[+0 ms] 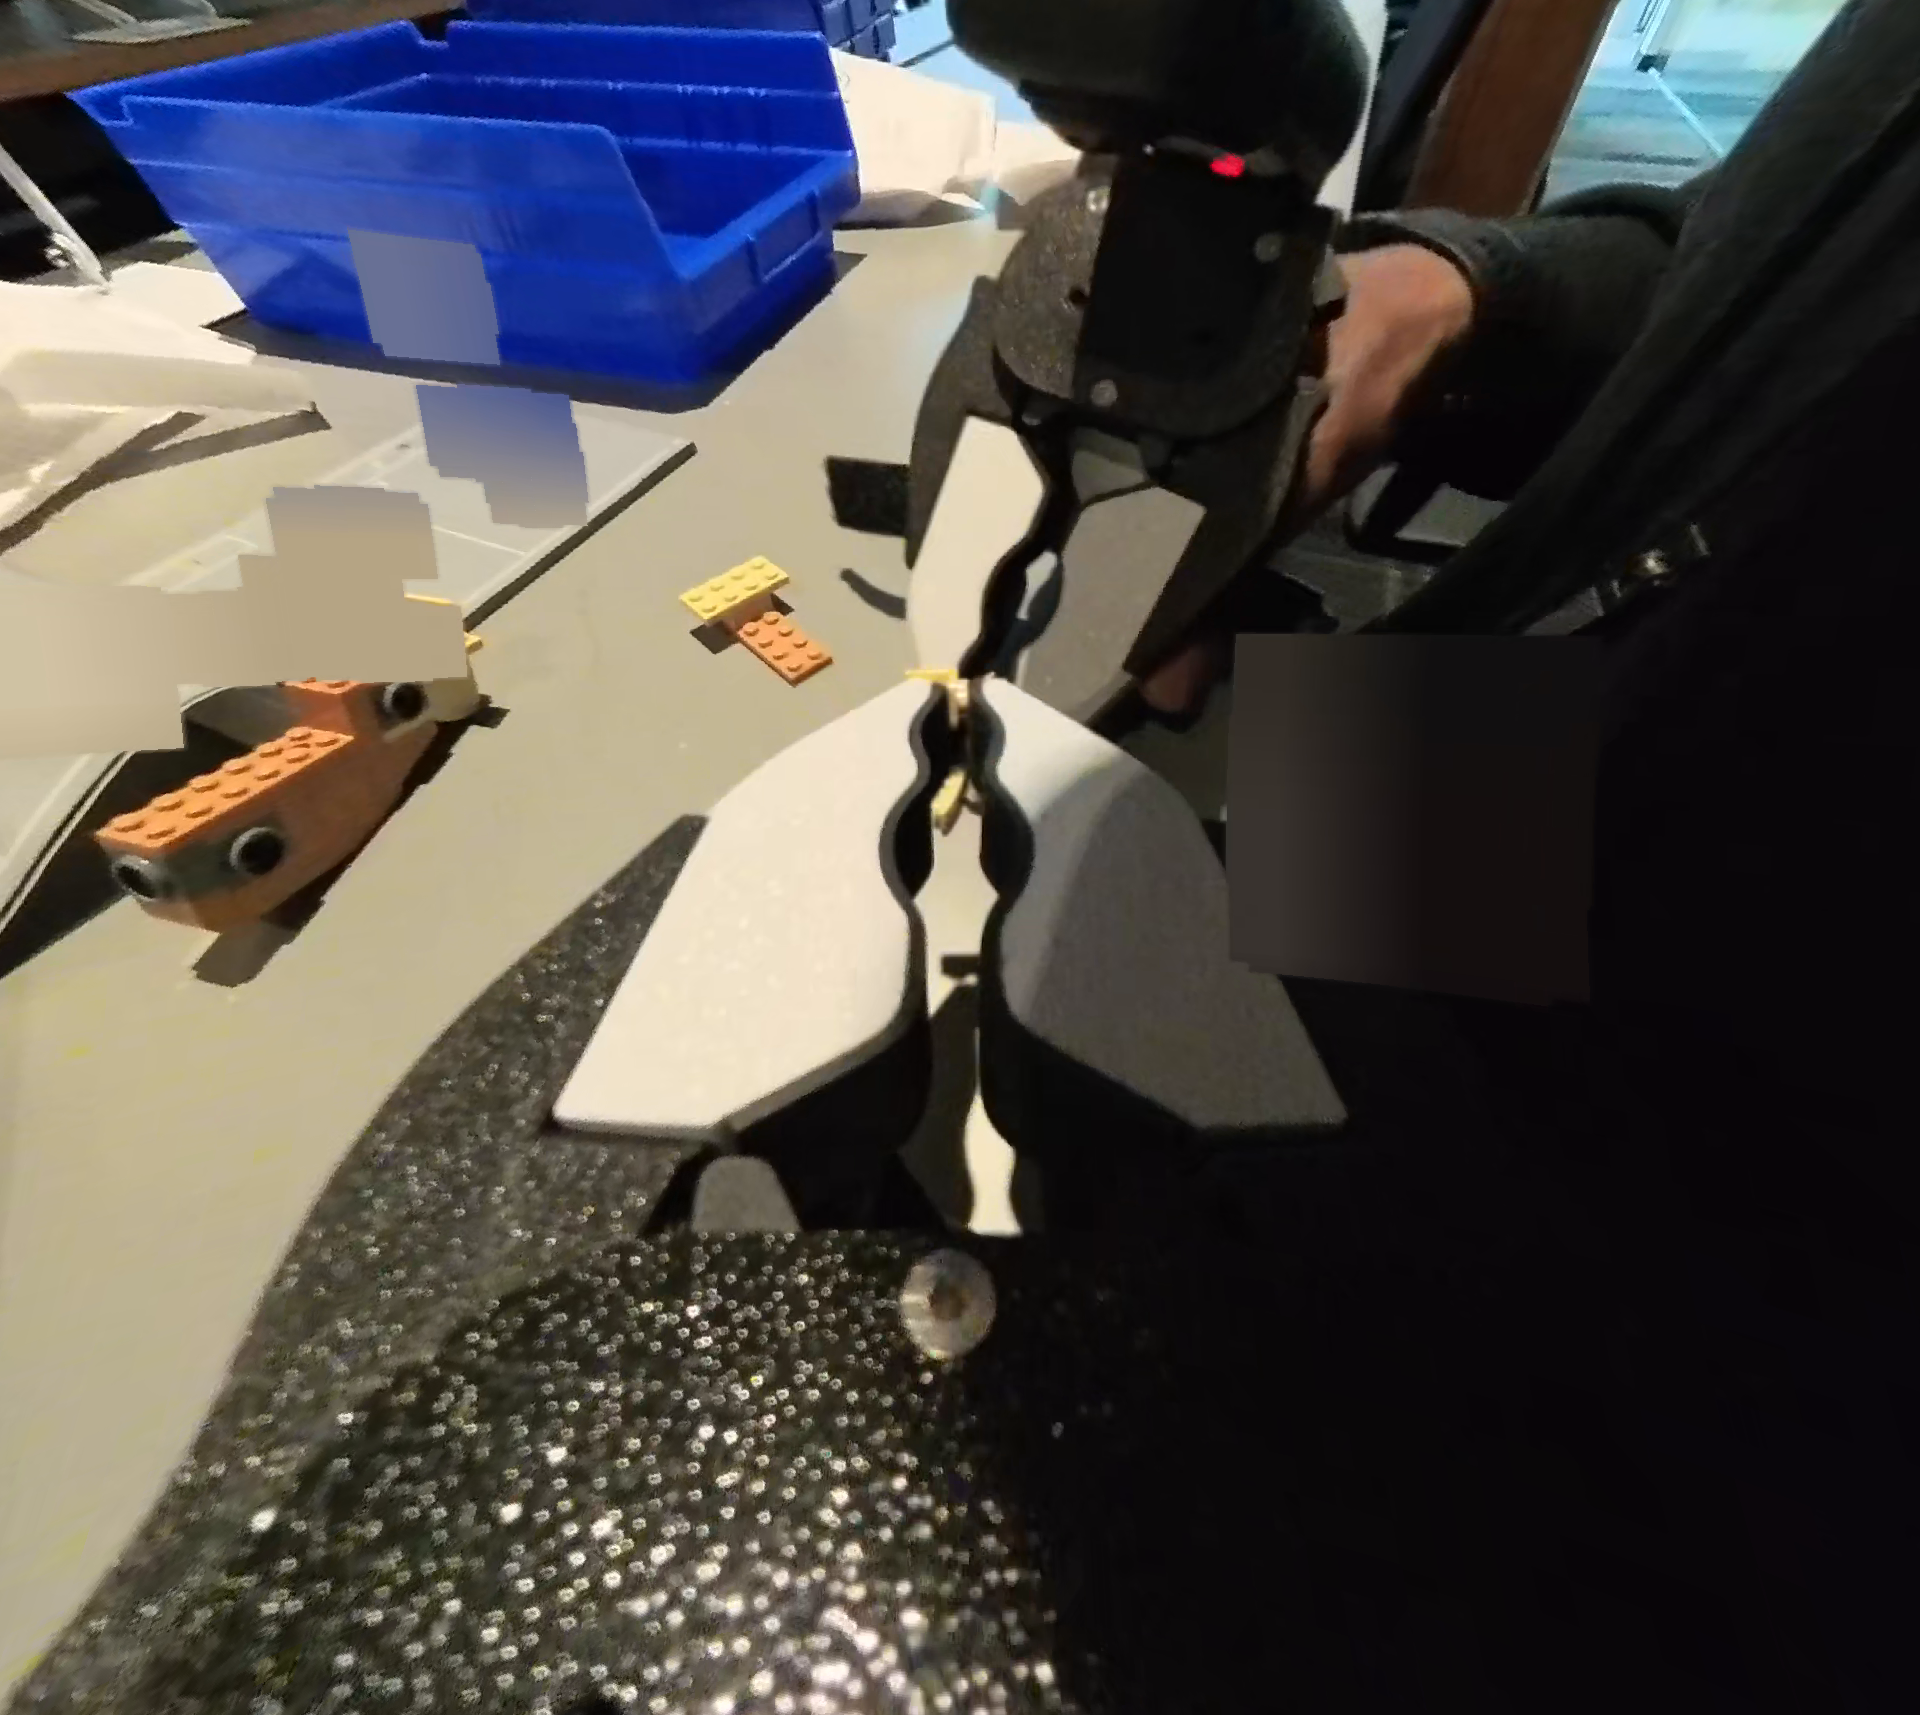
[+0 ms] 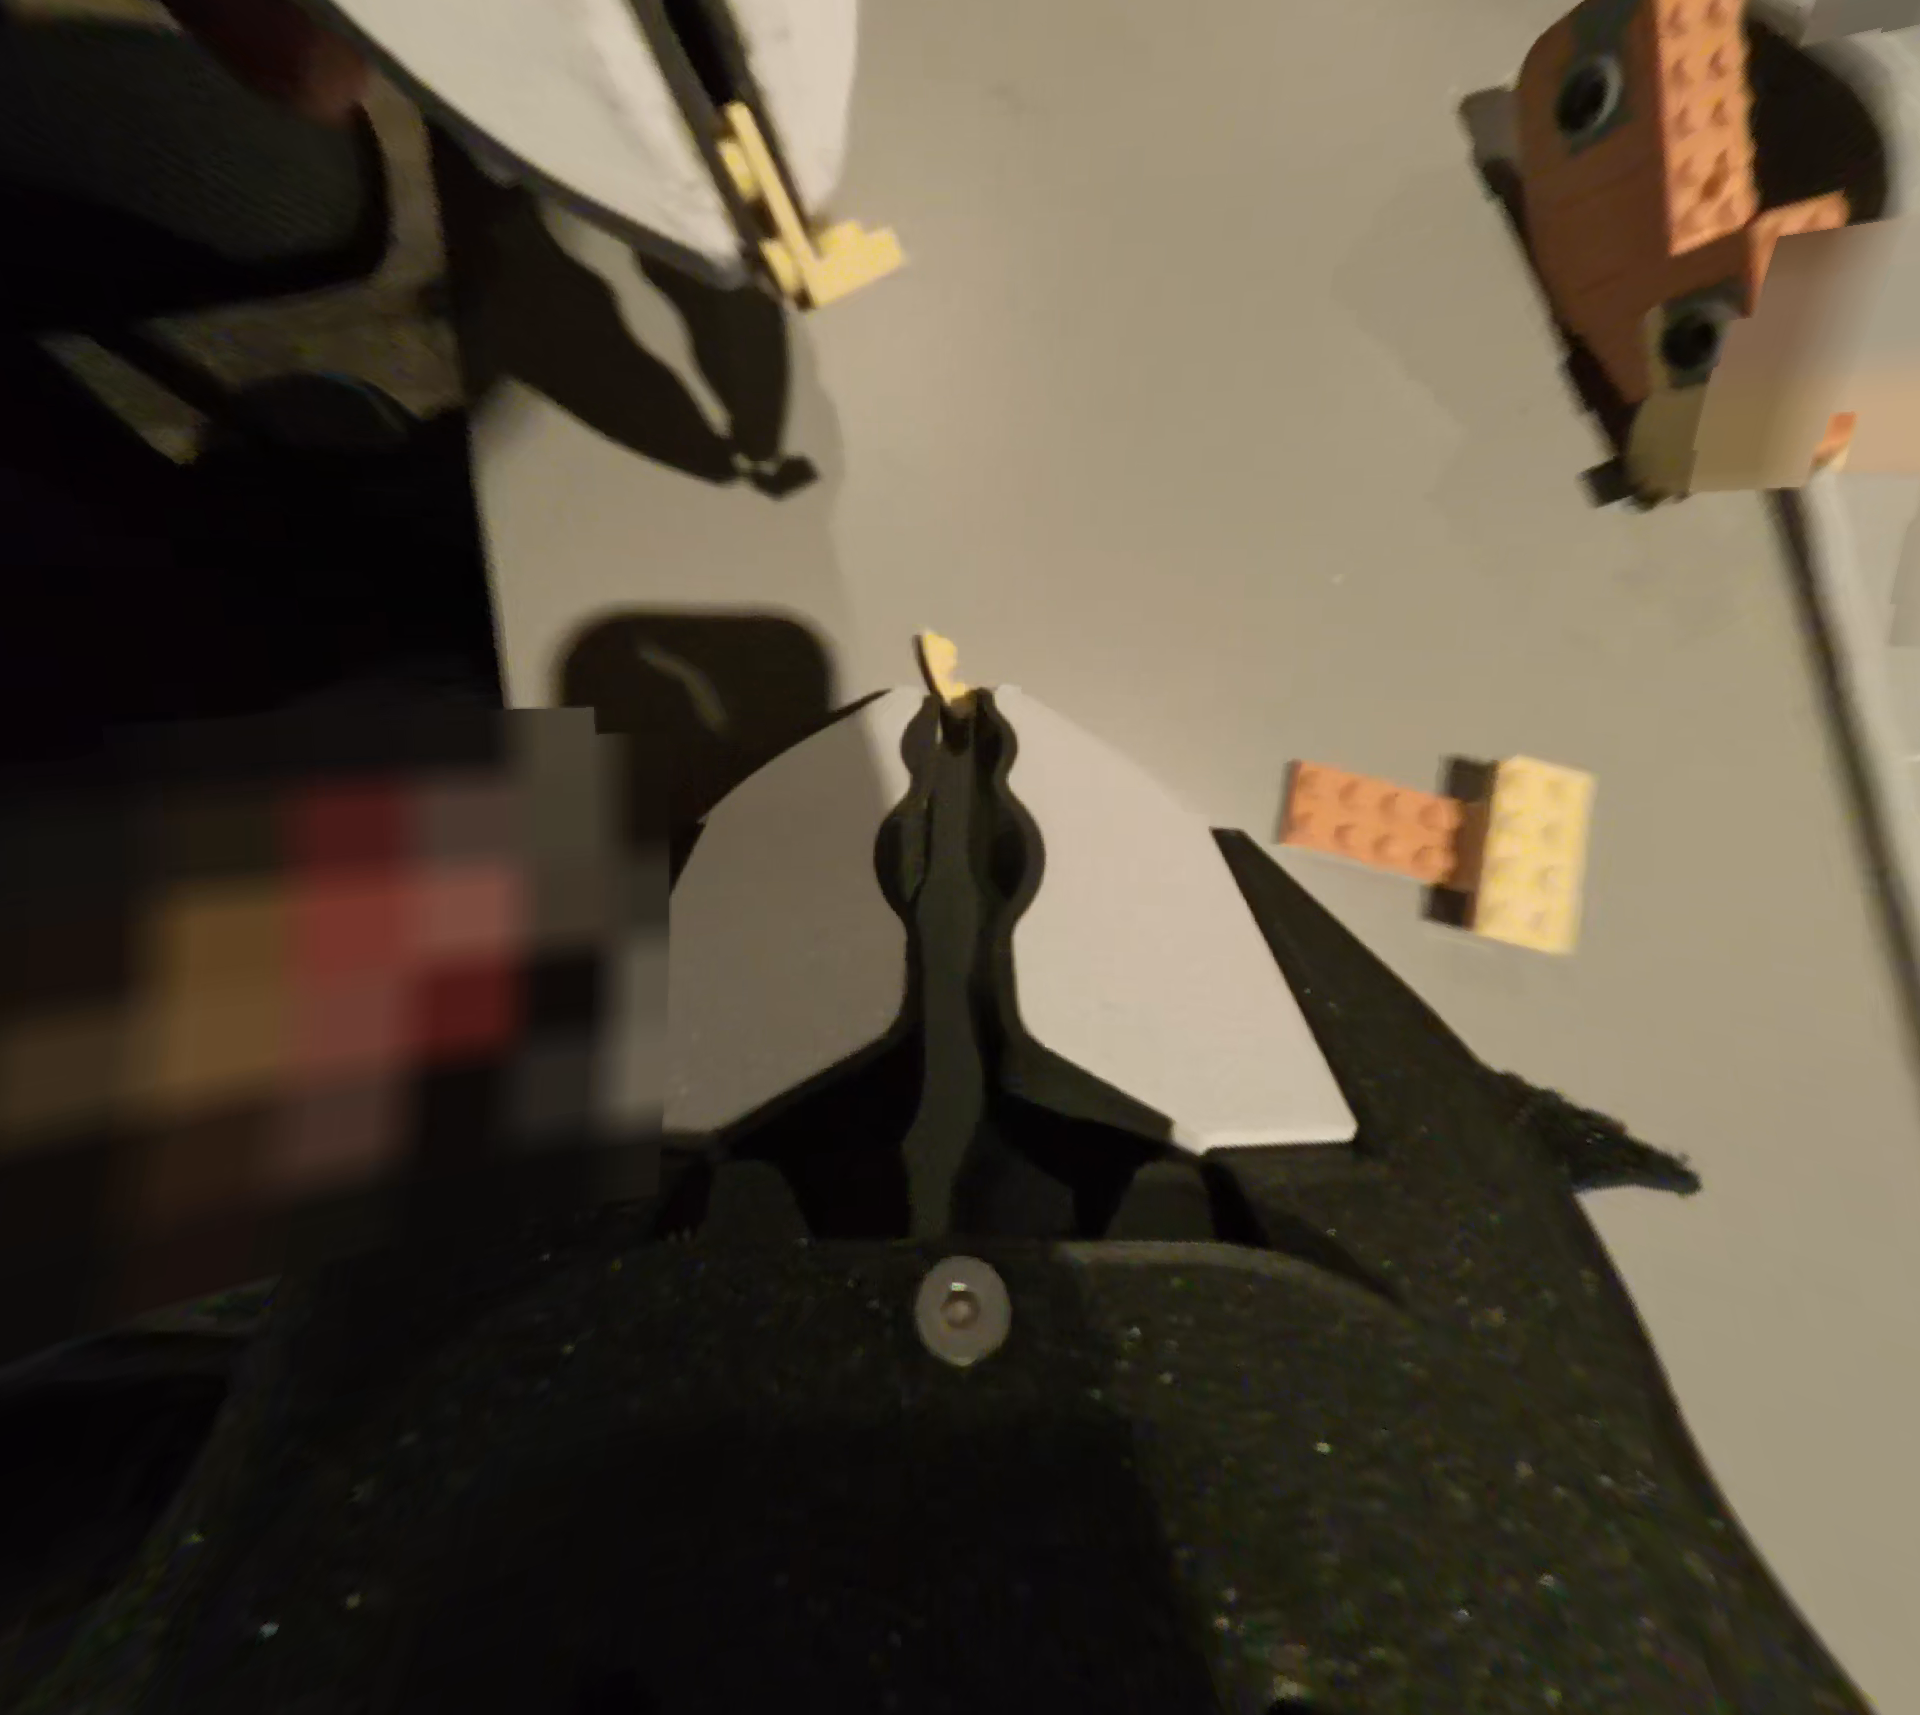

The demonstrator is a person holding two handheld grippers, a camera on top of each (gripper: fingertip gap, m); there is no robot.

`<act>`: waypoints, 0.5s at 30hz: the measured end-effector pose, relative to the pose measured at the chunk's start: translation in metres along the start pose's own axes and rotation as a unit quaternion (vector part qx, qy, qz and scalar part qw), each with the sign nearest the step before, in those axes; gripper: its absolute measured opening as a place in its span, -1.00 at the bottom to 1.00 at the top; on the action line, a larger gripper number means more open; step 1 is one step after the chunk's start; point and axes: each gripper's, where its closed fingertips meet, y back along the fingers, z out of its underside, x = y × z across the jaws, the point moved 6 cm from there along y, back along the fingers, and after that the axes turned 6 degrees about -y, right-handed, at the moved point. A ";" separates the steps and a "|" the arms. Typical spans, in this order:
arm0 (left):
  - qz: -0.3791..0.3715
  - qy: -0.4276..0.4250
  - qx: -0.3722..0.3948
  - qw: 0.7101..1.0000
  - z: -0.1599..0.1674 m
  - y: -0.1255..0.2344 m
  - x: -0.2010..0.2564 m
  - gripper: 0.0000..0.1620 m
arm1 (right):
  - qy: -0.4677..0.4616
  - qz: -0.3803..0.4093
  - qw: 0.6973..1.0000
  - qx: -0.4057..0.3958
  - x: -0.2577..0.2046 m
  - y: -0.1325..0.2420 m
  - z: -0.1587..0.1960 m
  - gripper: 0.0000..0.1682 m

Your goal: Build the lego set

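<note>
Your left gripper [image 1: 954,735] has its wavy-edged grey fingers [image 1: 790,917] pressed together on a thin tan plate [image 1: 948,801], which stands on edge in the gap; from the right wrist view that plate [image 2: 821,257] juts past the tips, studs showing. Your right gripper [image 2: 951,699] is likewise clamped on a small tan piece [image 2: 940,659] that pokes just beyond its tips. In the left wrist view the two grippers meet nearly tip to tip above the smooth grey table [image 1: 623,730]. Farther out on the table lie a yellow plate overlapping an orange plate [image 1: 764,616], and beyond them a blocky orange studded body with black round holes [image 1: 260,792]. Glossy blue plastic bins [image 1: 499,211] sit at the back
</note>
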 end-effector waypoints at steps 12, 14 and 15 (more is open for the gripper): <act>-0.019 0.016 0.004 1.000 0.002 0.008 -0.003 -0.97 | -0.080 0.058 0.995 0.031 0.014 0.010 0.001 -0.72; -0.021 0.020 0.001 1.000 0.002 0.008 -0.003 -0.97 | -0.120 0.067 0.990 0.036 0.012 0.010 0.001 -0.72; -0.020 0.022 -0.001 1.000 0.002 0.008 -0.004 -0.97 | -0.132 0.072 0.988 0.034 0.011 0.009 0.000 -0.72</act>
